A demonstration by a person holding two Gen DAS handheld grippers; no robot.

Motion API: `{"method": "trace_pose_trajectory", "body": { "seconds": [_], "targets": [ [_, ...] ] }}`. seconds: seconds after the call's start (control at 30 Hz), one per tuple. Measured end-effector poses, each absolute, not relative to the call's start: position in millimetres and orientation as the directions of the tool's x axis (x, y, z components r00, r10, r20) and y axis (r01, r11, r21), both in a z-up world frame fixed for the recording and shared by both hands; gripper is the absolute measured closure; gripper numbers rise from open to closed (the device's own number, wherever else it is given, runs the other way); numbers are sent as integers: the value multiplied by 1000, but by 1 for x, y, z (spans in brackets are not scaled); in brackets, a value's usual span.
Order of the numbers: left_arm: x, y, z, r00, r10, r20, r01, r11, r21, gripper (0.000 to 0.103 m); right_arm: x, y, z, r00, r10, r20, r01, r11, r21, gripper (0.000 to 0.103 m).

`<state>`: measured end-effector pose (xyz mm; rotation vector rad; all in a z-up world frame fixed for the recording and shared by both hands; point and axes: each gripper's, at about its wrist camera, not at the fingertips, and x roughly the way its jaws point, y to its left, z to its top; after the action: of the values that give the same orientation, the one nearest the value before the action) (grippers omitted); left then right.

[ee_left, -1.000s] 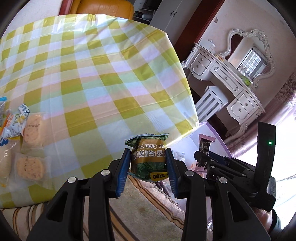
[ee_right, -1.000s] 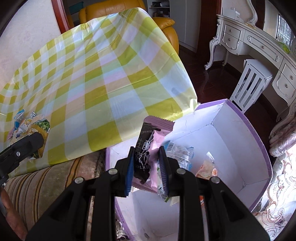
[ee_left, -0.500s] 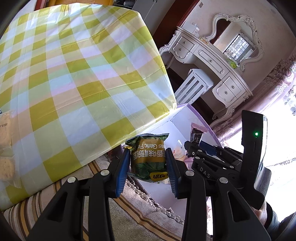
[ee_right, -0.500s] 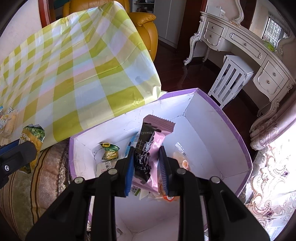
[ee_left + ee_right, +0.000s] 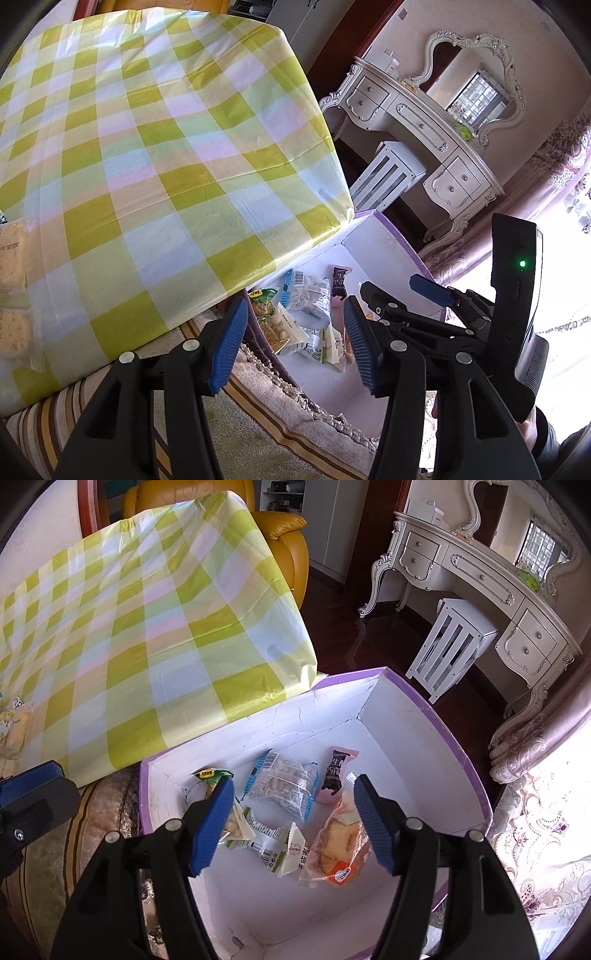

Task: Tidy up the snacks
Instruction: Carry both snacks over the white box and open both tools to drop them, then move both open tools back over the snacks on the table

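Note:
A purple-rimmed white box [image 5: 458, 746] stands on the floor beside the checked table; it also shows in the left wrist view [image 5: 399, 240]. Inside lie several snack packets: the green garlic packet [image 5: 212, 775] at the left, a clear blue-edged packet [image 5: 284, 786], the pink chocolate bar [image 5: 334, 775] and an orange-labelled bread packet [image 5: 340, 845]. My right gripper [image 5: 293, 819] is open and empty above the box. My left gripper [image 5: 295, 343] is open and empty over the box's near-left edge. More snacks [image 5: 14, 258] lie at the table's left edge.
The table with the yellow-green checked cloth [image 5: 147, 147] fills the left. A striped rug [image 5: 258, 424] lies under the box. A white dressing table [image 5: 480, 583] and stool [image 5: 450, 646] stand at the back right, with an orange armchair [image 5: 288, 535] behind the table.
Both grippers opened over the box. The green garlic packet dropped from the left gripper and the pink chocolate bar from the right; both now lie in the box.

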<state>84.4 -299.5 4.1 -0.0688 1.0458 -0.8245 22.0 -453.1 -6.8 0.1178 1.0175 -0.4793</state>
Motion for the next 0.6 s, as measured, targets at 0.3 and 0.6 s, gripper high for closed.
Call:
{"method": "trace_pose_trajectory", "body": {
  "seconds": [0.3,0.6],
  "targets": [
    [84,-283,11,296,-611,-734,549,738,-393,51,33,-427,6,478,-293,-828,383,918,-104,27],
    [90,-242,15,360,-590,-723,476,783,-401,51,49,-391,14,511,-209,-834,304,951,-52,26]
  ]
}}
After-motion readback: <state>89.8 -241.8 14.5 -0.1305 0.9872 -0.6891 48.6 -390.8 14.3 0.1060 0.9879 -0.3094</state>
